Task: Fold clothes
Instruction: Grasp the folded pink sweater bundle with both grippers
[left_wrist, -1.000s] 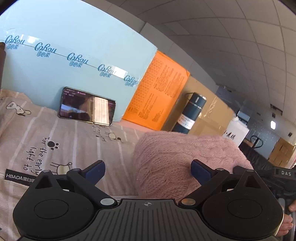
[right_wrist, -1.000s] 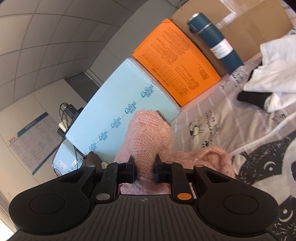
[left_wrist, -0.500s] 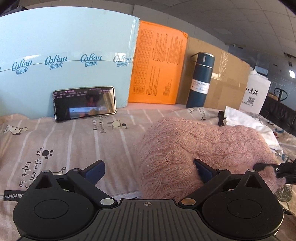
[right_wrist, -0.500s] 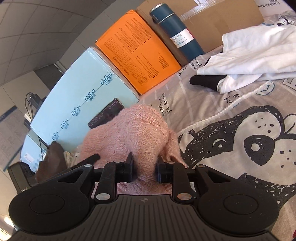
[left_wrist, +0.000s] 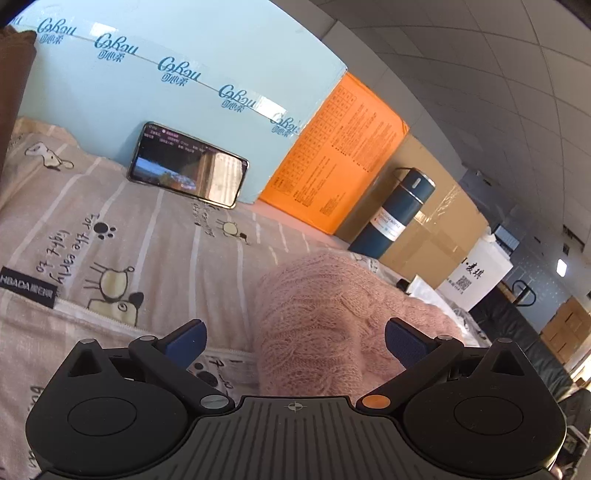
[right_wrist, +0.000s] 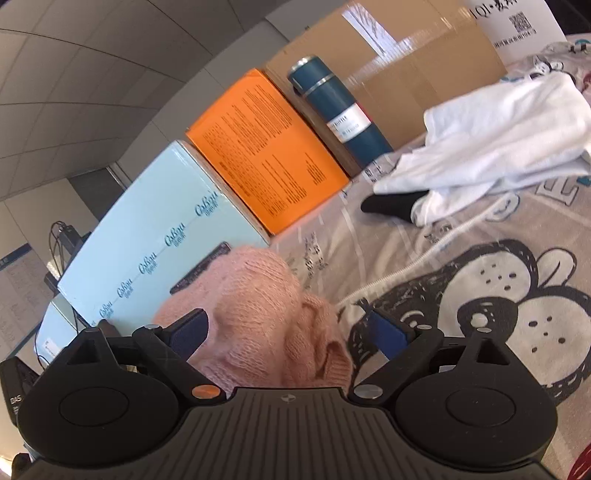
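Right claw opening, pink sweater between, unpressed; left claw wide; "HBADA" tag.

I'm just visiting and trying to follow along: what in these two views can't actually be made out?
- Fluffy pink knitted sweater: its near part is hidden behind the black gripper body in both views.
- Black smartphone: screen content too small and glary in the left view; mostly hidden behind the sweater in the right.
- Crumpled white garment: folds hide its type; a black sock-like piece is part-covered.
- Dark blue steel bottle: label print too small.
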